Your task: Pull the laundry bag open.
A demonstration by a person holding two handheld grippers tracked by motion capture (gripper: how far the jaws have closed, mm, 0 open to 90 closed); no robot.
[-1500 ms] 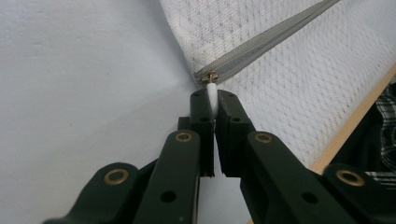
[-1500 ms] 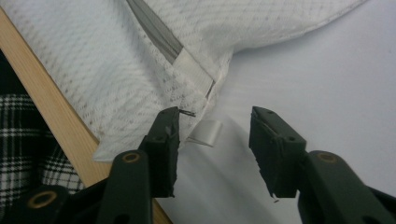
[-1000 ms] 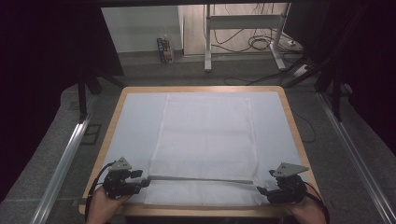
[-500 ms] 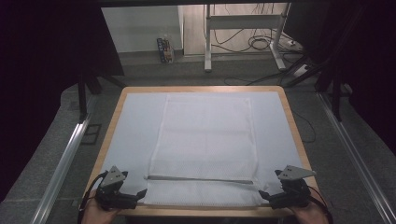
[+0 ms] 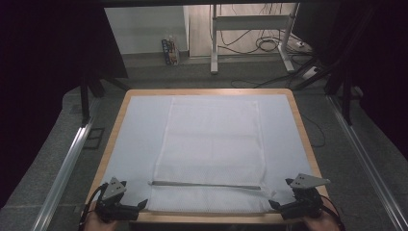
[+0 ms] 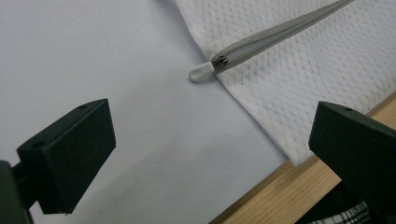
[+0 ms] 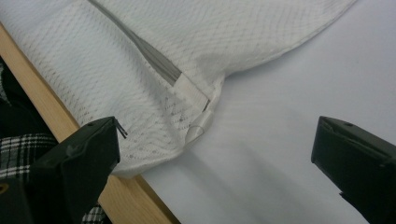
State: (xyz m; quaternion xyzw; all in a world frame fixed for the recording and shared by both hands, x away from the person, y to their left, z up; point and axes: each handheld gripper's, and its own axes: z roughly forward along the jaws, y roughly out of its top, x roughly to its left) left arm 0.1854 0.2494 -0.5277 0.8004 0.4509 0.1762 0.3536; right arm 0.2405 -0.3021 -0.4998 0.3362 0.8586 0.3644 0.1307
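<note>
A white mesh bag (image 5: 211, 144) lies flat on the pale sheet, with a grey zipper (image 5: 207, 184) across its near end. My left gripper (image 5: 139, 206) sits at the bag's near left corner. In the left gripper view it (image 6: 215, 135) is open over bare sheet, short of the zipper pull (image 6: 201, 72). My right gripper (image 5: 275, 206) is at the near right corner. It (image 7: 219, 140) stands open, its pads clear of the bag's rumpled corner (image 7: 187, 135) and zipper end (image 7: 187, 86). Both sets of jaws have just been opening.
The wooden table rim (image 5: 308, 139) frames the sheet, and its near edge (image 7: 42, 84) runs just below both grippers. Metal rails (image 5: 62, 168) flank the table on the floor. A desk frame (image 5: 214, 38) and cables (image 5: 269, 45) stand beyond.
Both grippers opened and drew back from the zipper's ends toward the near edge, the left one farther. The bag's near end now lies loose on the sheet.
</note>
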